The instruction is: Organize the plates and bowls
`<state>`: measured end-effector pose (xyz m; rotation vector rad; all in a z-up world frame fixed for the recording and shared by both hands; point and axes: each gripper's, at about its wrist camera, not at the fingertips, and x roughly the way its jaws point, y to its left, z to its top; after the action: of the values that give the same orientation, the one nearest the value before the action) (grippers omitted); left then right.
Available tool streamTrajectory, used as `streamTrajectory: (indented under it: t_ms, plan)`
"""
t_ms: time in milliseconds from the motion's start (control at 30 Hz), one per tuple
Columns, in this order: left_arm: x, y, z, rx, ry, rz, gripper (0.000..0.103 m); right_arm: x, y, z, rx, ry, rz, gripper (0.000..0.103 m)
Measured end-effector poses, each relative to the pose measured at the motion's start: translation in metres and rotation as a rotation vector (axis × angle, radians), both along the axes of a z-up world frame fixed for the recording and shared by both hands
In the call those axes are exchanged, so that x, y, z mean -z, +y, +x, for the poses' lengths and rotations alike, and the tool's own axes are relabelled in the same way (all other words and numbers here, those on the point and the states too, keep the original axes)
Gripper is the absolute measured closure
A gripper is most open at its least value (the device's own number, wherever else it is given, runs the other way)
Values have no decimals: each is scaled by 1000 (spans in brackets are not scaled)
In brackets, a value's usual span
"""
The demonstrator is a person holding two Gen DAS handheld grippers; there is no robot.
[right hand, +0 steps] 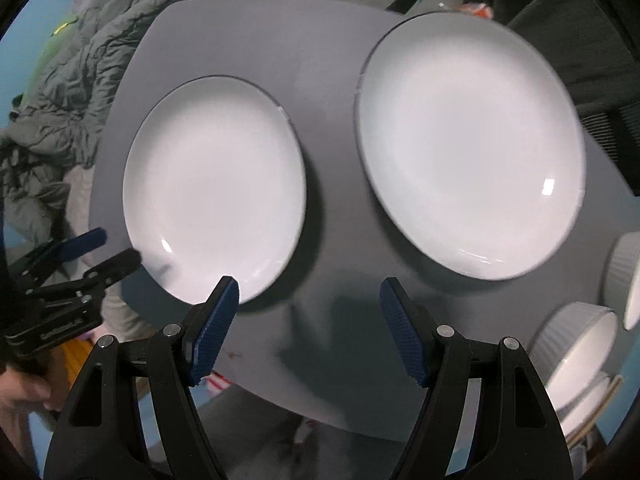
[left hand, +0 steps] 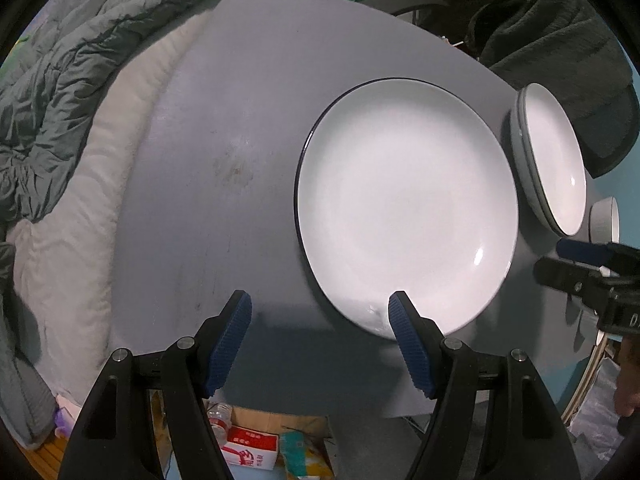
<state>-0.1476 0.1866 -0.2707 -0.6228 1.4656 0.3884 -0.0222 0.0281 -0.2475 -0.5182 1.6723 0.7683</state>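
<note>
Both hand-held grippers, left [left hand: 320, 304] and right [right hand: 309, 290], are hanging spread wide, pinching nothing. Two round white ceramic plates, dark-rimmed [left hand: 404, 208] and larger [right hand: 468, 140], are sitting apart on the grey table [left hand: 224, 120]. The red-and-white carton's [left hand: 250, 446] print's too blurry to read.

The left tongs [left hand: 320, 314] hang spread wide over the grey desk [left hand: 224, 152], nothing between them. A large white plate [left hand: 404, 208] lies under their right pad; a second plate [left hand: 554, 160] sits farther right.
</note>
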Motion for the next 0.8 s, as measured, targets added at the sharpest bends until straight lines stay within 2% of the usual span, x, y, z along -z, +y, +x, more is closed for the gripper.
streamTrajectory:
  t_ms: [167, 333, 467, 567, 667, 733, 800]
  plan:
    - [10, 7, 7, -2, -14, -11, 31, 20, 6, 1, -3, 43, 2, 31]
    - [15, 11, 17, 5, -32, -22, 31, 26, 13, 5, 5, 52, 14, 31]
    - [20, 16, 24, 3, -42, -29, 31, 29, 19, 10, 11, 65, 32, 41]
    - [20, 19, 27, 5, -42, -38, 42, 32, 22, 14, 18, 62, 43, 51]
    - [19, 20, 31, 19, -53, -38, 46, 36, 22, 17, 36, 77, 52, 58]
    - [20, 20, 31, 31, -47, -35, 52, 38, 22, 18, 44, 84, 57, 64]
    - [23, 22, 30, 42, -40, -46, 65, 39, 22, 17, 46, 81, 51, 67]
